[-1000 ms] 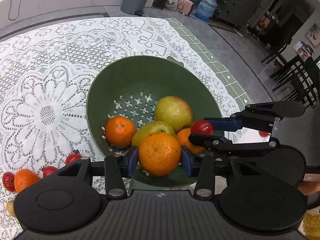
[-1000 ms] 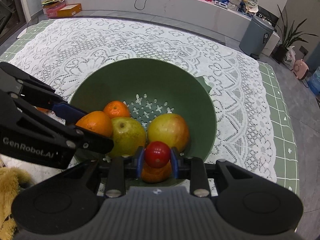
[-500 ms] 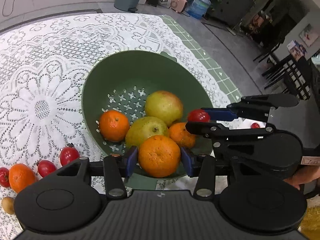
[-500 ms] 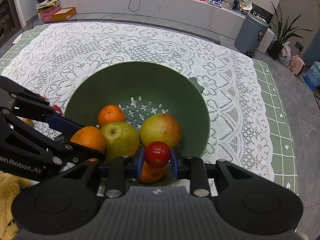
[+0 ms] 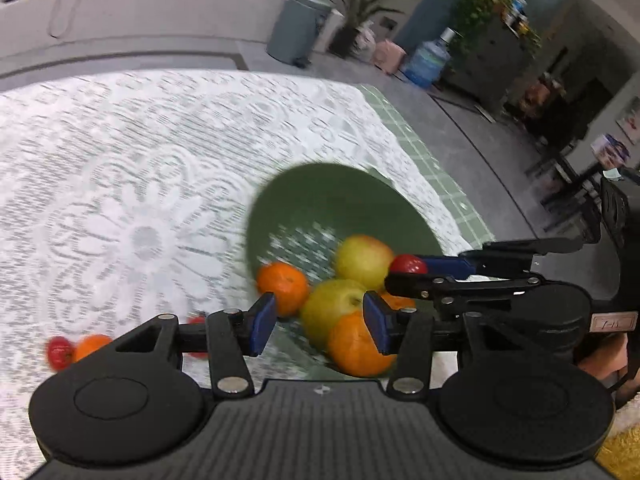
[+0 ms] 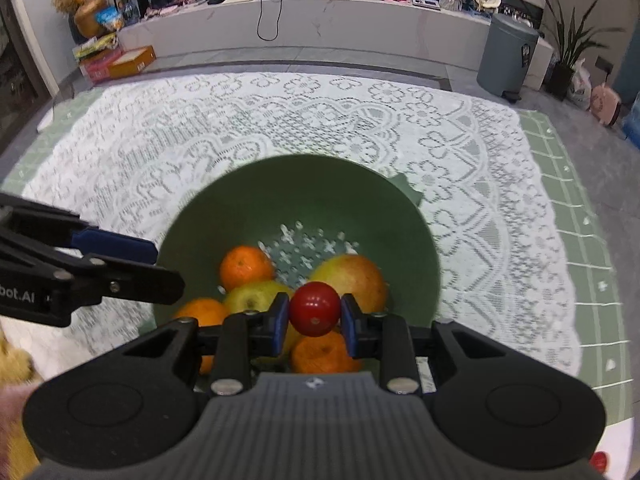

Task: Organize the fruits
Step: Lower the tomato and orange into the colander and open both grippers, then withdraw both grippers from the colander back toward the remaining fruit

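A green strainer bowl (image 5: 320, 196) (image 6: 304, 192) sits on the lace cloth and holds several oranges and yellow-green apples. My left gripper (image 5: 320, 322) hangs over the bowl's near rim, its jaws opening. An orange (image 5: 356, 346) lies in the bowl below them, partly behind the right pad, and neither pad presses on it. The left gripper (image 6: 156, 264) also shows at the left of the right wrist view. My right gripper (image 6: 315, 316) is shut on a small red tomato (image 6: 315, 309) (image 5: 408, 265) above the fruit pile.
On the cloth left of the bowl lie a red fruit (image 5: 60, 350), an orange (image 5: 90, 344) and another red one (image 5: 196, 320). The table edge runs close to the bowl's right side (image 5: 460, 200). Another red fruit (image 6: 599, 462) lies near me at the right.
The left jaws have spread and let go of the orange, which now rests in the bowl. The left gripper has risen and swung left. The right gripper still grips the tomato.
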`<act>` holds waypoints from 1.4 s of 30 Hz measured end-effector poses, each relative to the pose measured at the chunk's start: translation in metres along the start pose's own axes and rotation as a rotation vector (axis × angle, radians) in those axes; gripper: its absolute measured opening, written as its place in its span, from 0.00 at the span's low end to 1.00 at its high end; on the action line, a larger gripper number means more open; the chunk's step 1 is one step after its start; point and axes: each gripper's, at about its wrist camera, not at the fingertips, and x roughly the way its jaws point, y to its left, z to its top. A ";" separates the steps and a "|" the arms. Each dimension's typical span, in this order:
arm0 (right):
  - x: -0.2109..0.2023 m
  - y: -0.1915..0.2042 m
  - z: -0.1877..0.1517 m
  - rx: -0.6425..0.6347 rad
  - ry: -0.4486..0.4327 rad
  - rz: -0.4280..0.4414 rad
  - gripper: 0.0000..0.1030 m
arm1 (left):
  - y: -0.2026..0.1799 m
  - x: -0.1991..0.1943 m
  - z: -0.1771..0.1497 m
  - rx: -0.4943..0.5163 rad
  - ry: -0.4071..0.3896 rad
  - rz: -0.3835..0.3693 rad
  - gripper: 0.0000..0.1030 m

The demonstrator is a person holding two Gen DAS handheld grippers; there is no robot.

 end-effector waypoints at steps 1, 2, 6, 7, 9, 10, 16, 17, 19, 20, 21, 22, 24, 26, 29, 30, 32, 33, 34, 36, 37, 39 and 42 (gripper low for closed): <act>0.002 0.000 0.003 0.016 -0.002 0.013 0.24 | 0.002 -0.003 0.000 -0.003 -0.012 0.019 0.54; 0.005 0.000 0.006 0.031 -0.003 0.024 0.24 | 0.004 -0.005 0.001 -0.006 -0.022 0.038 0.54; 0.020 0.004 0.018 0.070 0.009 0.053 0.24 | 0.013 -0.012 0.003 -0.018 -0.048 0.104 0.54; 0.026 0.005 0.021 0.079 0.014 0.054 0.24 | 0.014 -0.013 0.003 -0.017 -0.052 0.118 0.54; 0.037 0.007 0.027 0.088 0.028 0.050 0.24 | 0.019 -0.015 0.003 -0.014 -0.054 0.142 0.54; 0.043 0.008 0.030 0.090 0.037 0.048 0.24 | 0.022 -0.015 0.003 -0.014 -0.052 0.153 0.54; 0.077 0.014 0.041 0.078 0.103 0.016 0.24 | 0.033 -0.015 -0.002 -0.023 -0.044 0.188 0.54; 0.082 0.014 0.041 0.075 0.116 0.009 0.24 | 0.035 -0.015 -0.003 -0.025 -0.044 0.192 0.54; 0.088 0.014 0.041 0.074 0.129 0.002 0.24 | 0.040 -0.017 -0.004 -0.029 -0.043 0.201 0.54; 0.089 0.014 0.042 0.073 0.132 0.000 0.24 | 0.041 -0.018 -0.004 -0.033 -0.043 0.204 0.54; 0.090 0.014 0.043 0.072 0.135 -0.004 0.24 | 0.043 -0.019 -0.005 -0.039 -0.042 0.206 0.54; 0.090 0.014 0.043 0.070 0.138 -0.007 0.24 | 0.045 -0.020 -0.005 -0.044 -0.040 0.206 0.54; 0.091 0.015 0.044 0.070 0.141 -0.010 0.25 | 0.048 -0.021 -0.006 -0.050 -0.038 0.206 0.54; 0.090 0.015 0.044 0.077 0.144 -0.011 0.25 | 0.049 -0.023 -0.007 -0.049 -0.039 0.205 0.55; 0.088 0.015 0.044 0.076 0.147 -0.012 0.26 | 0.049 -0.027 -0.008 -0.049 -0.042 0.206 0.54; 0.087 0.016 0.043 0.076 0.147 -0.011 0.27 | 0.050 -0.027 -0.009 -0.050 -0.043 0.206 0.55; 0.082 0.017 0.043 0.080 0.140 -0.007 0.34 | 0.051 -0.028 -0.009 -0.049 -0.043 0.207 0.55; 0.079 0.017 0.042 0.084 0.135 -0.003 0.36 | 0.051 -0.030 -0.010 -0.047 -0.044 0.209 0.55; 0.074 0.017 0.042 0.091 0.127 0.000 0.39 | 0.052 -0.031 -0.011 -0.045 -0.045 0.210 0.55; 0.062 0.017 0.039 0.105 0.107 0.006 0.41 | 0.053 -0.036 -0.013 -0.042 -0.049 0.214 0.56; 0.055 0.016 0.037 0.115 0.094 0.012 0.43 | 0.054 -0.038 -0.014 -0.040 -0.051 0.216 0.56; 0.041 0.014 0.031 0.152 0.081 0.037 0.44 | 0.056 -0.042 -0.016 -0.041 -0.055 0.217 0.56; 0.023 0.009 0.018 0.234 0.086 0.078 0.46 | 0.059 -0.045 -0.019 -0.045 -0.057 0.215 0.56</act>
